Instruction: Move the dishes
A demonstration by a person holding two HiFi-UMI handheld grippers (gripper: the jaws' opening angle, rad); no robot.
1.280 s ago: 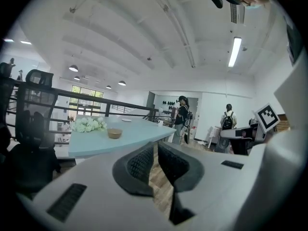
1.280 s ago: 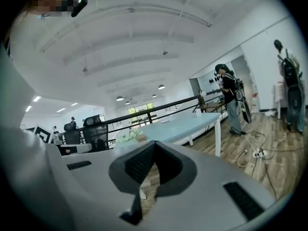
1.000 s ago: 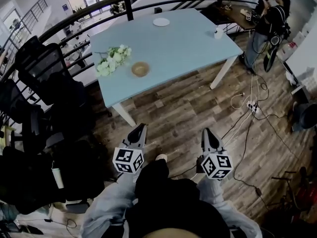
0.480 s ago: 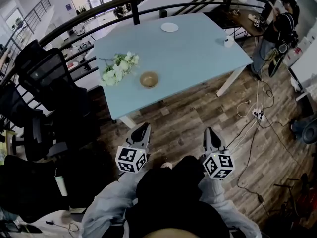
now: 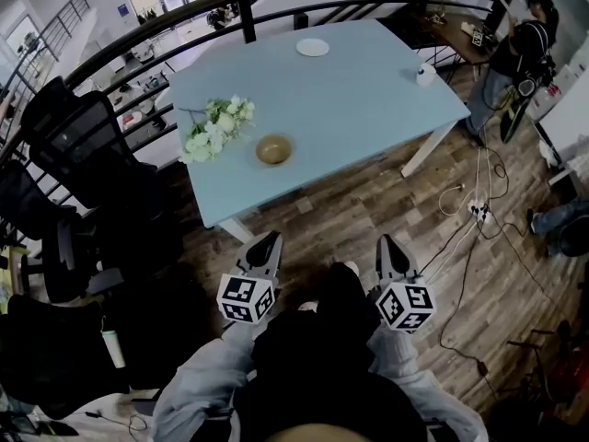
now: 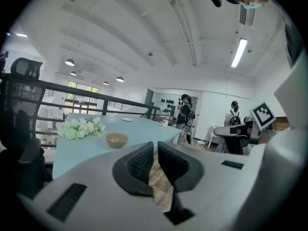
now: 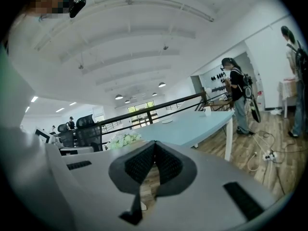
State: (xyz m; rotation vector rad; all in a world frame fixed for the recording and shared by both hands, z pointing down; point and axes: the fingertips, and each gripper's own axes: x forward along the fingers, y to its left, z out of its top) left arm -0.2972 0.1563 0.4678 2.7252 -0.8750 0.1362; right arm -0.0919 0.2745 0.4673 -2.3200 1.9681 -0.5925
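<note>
A round tan bowl (image 5: 273, 149) and flat white plate (image 5: 313, 48) sit on a pale-blue table (image 5: 368, 90). The left tongs (image 5: 268, 239) and right tongs (image 5: 385, 242) are pressed together.

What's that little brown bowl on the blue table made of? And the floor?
The bowl looks like wood or bamboo: tan and dull, with no shine, though it is too small to be sure. The floor looks like wood planks or laminate: brown boards with grain streaks and seams.
</note>
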